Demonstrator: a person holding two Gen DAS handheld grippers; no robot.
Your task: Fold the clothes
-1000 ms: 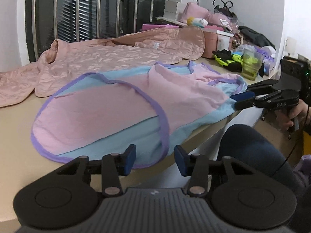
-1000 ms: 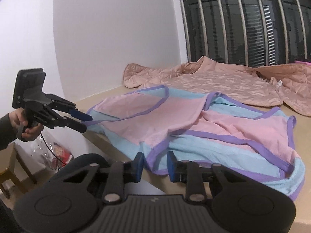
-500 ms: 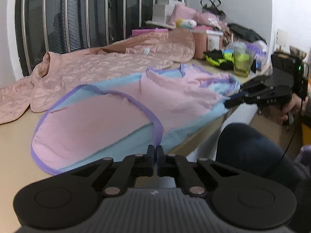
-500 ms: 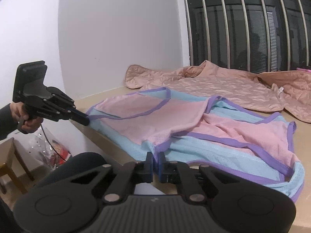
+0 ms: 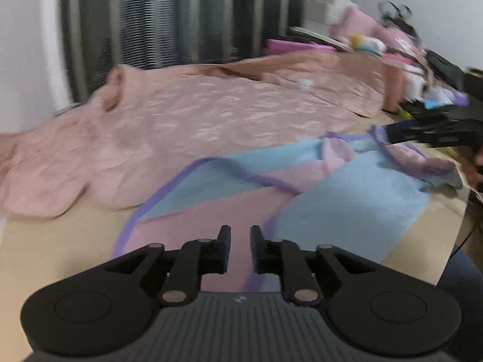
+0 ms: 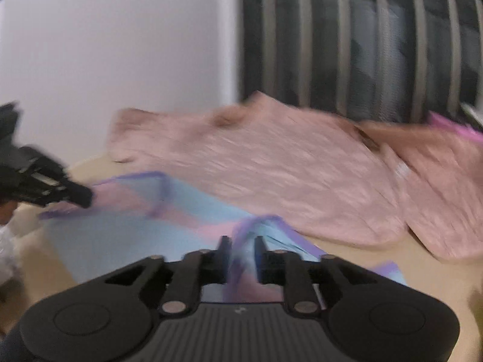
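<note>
The pink-and-blue garment (image 5: 347, 205) with purple trim lay on the tan bench (image 5: 54, 241), its near hem lifted and carried over the blue side, so pink and blue panels overlapped in an uneven fold. Left gripper (image 5: 240, 249): pink cloth with a purple edge ran between the two fingers; jaws stood a little apart around that cloth, and whether they truly pinched it could not be told from its own view. In the right wrist view the left gripper (image 6: 86, 196) appeared at the left edge, tip touching the purple-trimmed corner of the garment (image 6: 120, 235), which rose slightly toward it. Right gripper (image 6: 241, 253): a bunched fold of purple and blue fabric stood between the fingers, jaws narrowly parted around it, fabric seeming to be held. In the left wrist view the right gripper (image 5: 392, 134) sat at the right edge with a trimmed edge of cloth lifted at its tip. Both views were motion-blurred. Beyond the garment, a quilted peach-pink jacket (image 5: 196, 126) lay spread flat across the far side of the bench, touching or overlapping the garment's far edge. Behind it, a barred window (image 6: 362, 39) and a white wall (image 6: 120, 60). Blurred clutter (image 5: 377, 39) sat at the far right end of the bench.
</note>
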